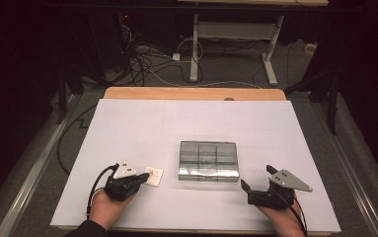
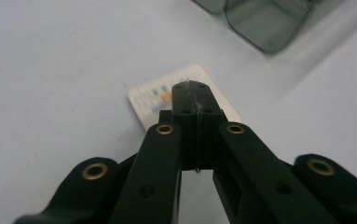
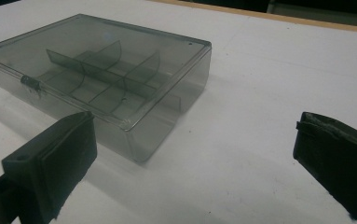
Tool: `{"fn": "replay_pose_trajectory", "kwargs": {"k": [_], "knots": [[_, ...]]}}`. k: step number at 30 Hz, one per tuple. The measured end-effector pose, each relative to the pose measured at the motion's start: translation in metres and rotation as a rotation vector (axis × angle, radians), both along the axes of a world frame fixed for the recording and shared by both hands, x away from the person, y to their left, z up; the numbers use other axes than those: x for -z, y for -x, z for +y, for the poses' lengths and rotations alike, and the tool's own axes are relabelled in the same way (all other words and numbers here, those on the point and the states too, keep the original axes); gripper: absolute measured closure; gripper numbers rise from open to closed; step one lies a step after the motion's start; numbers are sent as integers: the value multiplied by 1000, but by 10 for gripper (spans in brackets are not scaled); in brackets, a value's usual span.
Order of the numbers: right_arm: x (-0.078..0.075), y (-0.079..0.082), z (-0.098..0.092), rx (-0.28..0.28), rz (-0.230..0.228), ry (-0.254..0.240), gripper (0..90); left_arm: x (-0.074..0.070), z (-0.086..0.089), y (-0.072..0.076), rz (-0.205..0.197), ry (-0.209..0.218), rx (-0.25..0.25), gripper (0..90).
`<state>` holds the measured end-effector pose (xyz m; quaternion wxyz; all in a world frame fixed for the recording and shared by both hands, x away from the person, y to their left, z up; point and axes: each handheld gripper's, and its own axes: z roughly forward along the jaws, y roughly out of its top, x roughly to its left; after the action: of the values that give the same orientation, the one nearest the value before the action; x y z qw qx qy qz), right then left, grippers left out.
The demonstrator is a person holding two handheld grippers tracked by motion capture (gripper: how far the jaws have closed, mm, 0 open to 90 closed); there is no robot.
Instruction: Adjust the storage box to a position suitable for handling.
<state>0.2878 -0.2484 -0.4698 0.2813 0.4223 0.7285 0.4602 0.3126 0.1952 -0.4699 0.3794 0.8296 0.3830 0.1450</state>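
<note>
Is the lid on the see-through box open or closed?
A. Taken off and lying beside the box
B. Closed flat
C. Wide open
B. In the right gripper view the lid lies flat on top of the see-through box, with the dividers showing through it and the small latch at the front edge.

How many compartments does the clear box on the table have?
6: the clear box, lid closed, is split by dividers into two rows of three, a far row and a near row. Glare may hide more.
</note>
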Motion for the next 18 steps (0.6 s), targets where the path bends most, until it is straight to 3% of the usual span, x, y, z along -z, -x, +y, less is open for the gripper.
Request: {"fn": "replay_pose_trajectory", "kwargs": {"k": [2,3,4,8,10,13,18], "knots": [[0,0,1,-2,3,4,0,1,-14,-21,-11,-60,-3,878],[0,0,2,-2,0,2,0,1,-14,-21,-11,-60,-3,878],[-1,0,2,-3,-2,3,0,2,-21,-36,2,-74,-7,878],[-1,0,2,-3,-2,4,0,9,-27,-48,28,-123,-18,879],[0,0,1,0,0,-2,0,10,-24,-48,38,-117,-13,879],[1,-1,-1,-2,4,-5,0,9,-21,-41,35,-145,-5,879],[0,0,0,-8,0,-4,0,10,-14,-31,32,-137,-7,879]]}}
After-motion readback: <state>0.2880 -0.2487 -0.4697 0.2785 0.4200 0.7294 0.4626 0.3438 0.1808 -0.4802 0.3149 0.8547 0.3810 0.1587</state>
